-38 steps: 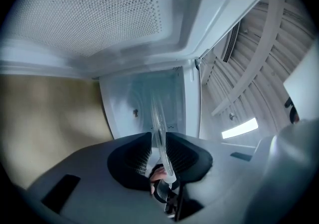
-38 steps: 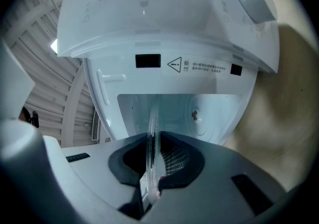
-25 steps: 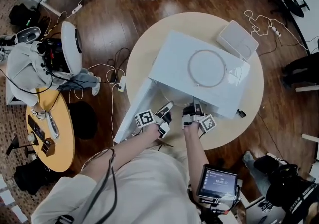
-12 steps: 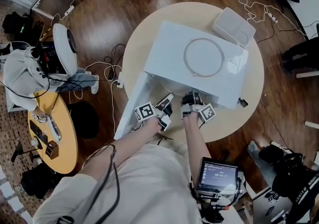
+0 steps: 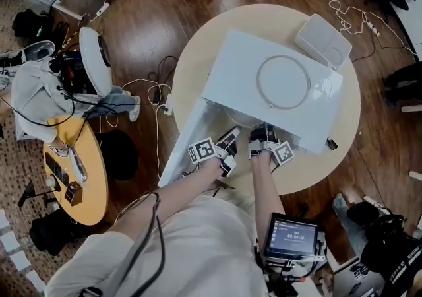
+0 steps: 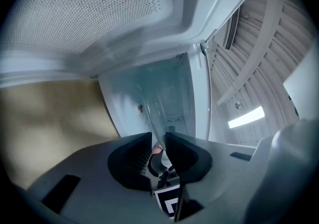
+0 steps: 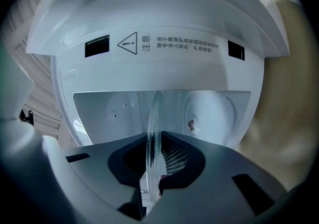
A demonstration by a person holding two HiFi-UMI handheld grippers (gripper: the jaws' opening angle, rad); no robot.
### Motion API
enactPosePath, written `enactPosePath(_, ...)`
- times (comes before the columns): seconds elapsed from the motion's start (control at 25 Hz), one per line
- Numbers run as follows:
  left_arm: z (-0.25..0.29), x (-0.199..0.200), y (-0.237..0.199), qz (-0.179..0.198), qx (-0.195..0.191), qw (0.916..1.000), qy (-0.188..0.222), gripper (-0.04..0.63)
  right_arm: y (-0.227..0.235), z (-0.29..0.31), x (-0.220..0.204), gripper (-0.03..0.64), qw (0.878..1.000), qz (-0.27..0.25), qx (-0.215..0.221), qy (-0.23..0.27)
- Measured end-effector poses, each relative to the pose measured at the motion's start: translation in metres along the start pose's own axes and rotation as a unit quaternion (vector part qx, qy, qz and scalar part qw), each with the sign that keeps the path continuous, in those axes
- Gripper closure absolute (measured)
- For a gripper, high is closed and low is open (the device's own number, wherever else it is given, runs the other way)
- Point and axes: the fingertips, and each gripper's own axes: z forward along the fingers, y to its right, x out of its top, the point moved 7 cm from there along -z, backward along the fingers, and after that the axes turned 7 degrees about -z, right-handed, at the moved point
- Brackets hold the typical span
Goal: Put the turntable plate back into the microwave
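Note:
The white microwave (image 5: pixel 264 84) stands on the round table (image 5: pixel 198 65) with its door (image 5: pixel 188 140) swung open to the left. Both grippers reach into its mouth, side by side. My right gripper (image 7: pixel 154 143) is shut on the rim of the clear glass turntable plate (image 7: pixel 155 113), seen edge-on and reaching into the cavity (image 7: pixel 214 108). My left gripper (image 6: pixel 158 141) has the same plate (image 6: pixel 154 111) between its close-set jaws. From above, the left gripper (image 5: pixel 231 138) and right gripper (image 5: pixel 261 134) sit under the microwave's front edge, which hides the plate.
A thin ring (image 5: pixel 283 82) lies on top of the microwave. A white box (image 5: pixel 323 40) sits behind it on the table. A small dark hub (image 7: pixel 190 125) shows on a cavity wall. Cables, chairs and a small yellow table (image 5: pixel 72 177) surround the round table.
Both grippers stay at the microwave's mouth with the plate. Only the head view has shifted slightly.

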Motion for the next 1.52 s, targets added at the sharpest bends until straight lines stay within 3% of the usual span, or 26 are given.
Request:
enactPosePath(0.68, 0.015, 0.020, -0.019, -0.002, 0.019, 0.9993, 0.031, 0.522, 0.023, 0.016, 0.004, 0.583, 1.000, 0.012, -0.022, 0.006)
enactPosePath(1.52, 0.043, 0.038, -0.035, 0.010, 0.030, 0.9982, 0.051, 0.522, 0.040, 0.035, 0.004, 0.583, 1.000, 0.023, -0.004, 0.021)
